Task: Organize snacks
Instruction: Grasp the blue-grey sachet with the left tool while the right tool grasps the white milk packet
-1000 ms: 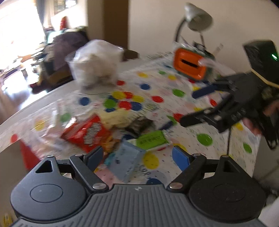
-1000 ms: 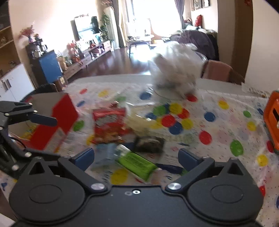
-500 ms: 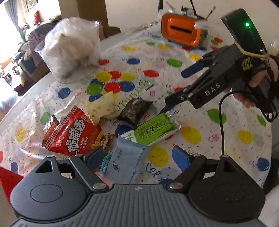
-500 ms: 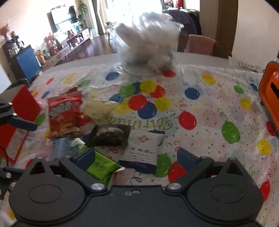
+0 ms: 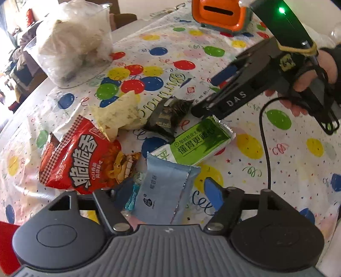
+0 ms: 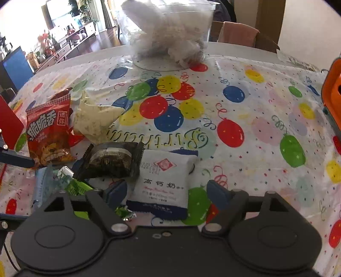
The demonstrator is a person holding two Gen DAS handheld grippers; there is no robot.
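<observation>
Several snack packets lie in a heap on the balloon-print tablecloth [image 5: 245, 70]. My left gripper [image 5: 168, 192] points down over a light blue packet [image 5: 164, 191], which lies between its closing jaws; a gap still shows at the right pad. My right gripper [image 6: 166, 192] straddles a white packet with a blue hem [image 6: 164, 181], jaws closing, pads not pressing it. In the left wrist view the right gripper [image 5: 207, 93] hangs over that white packet [image 5: 189, 91]. Around them lie a red chip bag [image 5: 85, 155], a cream packet [image 5: 117, 115], a dark packet [image 5: 168, 115] and a green packet [image 5: 200, 142].
A clear tub of white stuff [image 6: 168, 36] stands at the table's far side. An orange box [image 5: 219, 12] sits at the far right, and a red box [image 6: 8, 125] at the left edge. A person's hand [image 5: 309, 78] holds the right gripper; its cable [image 5: 264, 138] trails over the cloth.
Both grippers have come down and closer to the snack heap, and their jaws have narrowed. The light blue packet now lies between the left jaws, the white packet between the right.
</observation>
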